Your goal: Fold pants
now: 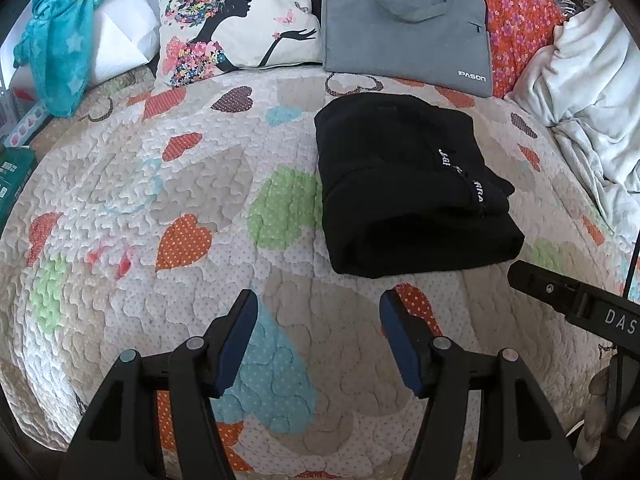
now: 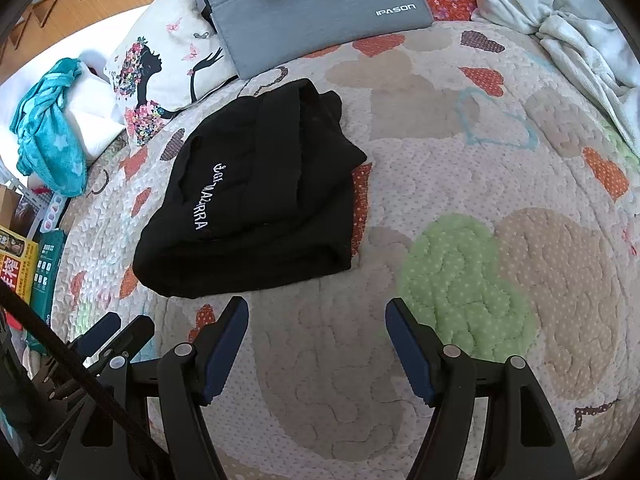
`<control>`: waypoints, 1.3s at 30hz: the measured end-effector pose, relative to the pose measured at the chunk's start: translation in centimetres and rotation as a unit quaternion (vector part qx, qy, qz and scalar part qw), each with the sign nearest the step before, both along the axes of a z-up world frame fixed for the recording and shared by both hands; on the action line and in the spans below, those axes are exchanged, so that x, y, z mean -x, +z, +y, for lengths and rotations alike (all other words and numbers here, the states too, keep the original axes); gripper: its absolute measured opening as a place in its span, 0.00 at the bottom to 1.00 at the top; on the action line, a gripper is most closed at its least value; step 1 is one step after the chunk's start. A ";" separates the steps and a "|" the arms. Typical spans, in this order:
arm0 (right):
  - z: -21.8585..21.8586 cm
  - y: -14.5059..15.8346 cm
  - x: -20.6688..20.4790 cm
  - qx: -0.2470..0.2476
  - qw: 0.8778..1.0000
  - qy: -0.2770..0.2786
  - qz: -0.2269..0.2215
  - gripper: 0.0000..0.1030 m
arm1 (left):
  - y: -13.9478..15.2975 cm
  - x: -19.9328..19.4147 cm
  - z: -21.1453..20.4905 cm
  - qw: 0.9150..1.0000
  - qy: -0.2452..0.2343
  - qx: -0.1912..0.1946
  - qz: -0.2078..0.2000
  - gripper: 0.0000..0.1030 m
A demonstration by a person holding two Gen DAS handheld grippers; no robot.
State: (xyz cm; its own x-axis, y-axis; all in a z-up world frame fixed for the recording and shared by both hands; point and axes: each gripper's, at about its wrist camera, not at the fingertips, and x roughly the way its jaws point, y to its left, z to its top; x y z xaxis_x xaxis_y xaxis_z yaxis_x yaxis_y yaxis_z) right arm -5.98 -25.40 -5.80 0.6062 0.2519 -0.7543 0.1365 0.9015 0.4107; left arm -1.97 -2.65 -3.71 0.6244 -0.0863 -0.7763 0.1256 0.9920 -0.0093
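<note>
Left gripper (image 1: 318,300) and right gripper (image 2: 317,306) (both agape, empty) hover just short of folded pants' (image 1: 408,184) near edge.

A bed is covered by a heart-patterned quilt (image 1: 132,184). Folded black pants (image 1: 404,188) are laid on it; a printed pillow (image 1: 236,20), grey laptop bag (image 1: 408,24) and white blanket (image 1: 588,88) are set along its edges.

Black pants (image 1: 404,184) (image 2: 256,204) folded into compact bundle, white lettering on top, lying on quilt.
</note>
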 end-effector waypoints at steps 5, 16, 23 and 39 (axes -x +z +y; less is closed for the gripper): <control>-0.1 -0.2 -0.1 -0.001 1.000 0.001 0.004 0.74 | -0.3 -0.3 0.0 1.000 0.000 -0.001 0.011 0.61; -0.3 -0.6 -0.3 -0.006 1.000 -0.002 0.011 0.74 | -0.4 -0.5 0.3 1.000 -0.001 0.008 0.021 0.61; -0.3 -0.7 -0.3 -0.006 1.000 -0.002 0.012 0.74 | -0.4 -0.5 0.4 1.000 -0.001 0.008 0.020 0.61; -0.7 -0.8 -0.2 -0.008 1.000 -0.006 0.013 0.75 | -0.5 -0.5 0.3 1.000 0.000 0.008 0.021 0.61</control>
State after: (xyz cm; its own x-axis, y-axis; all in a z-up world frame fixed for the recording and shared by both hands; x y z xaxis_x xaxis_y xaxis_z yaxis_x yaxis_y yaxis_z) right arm -5.75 -26.07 -6.65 0.5891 0.2578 -0.7658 0.1574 0.8929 0.4218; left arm -1.47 -2.33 -4.20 0.5913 -0.0986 -0.8004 0.1252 0.9917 -0.0298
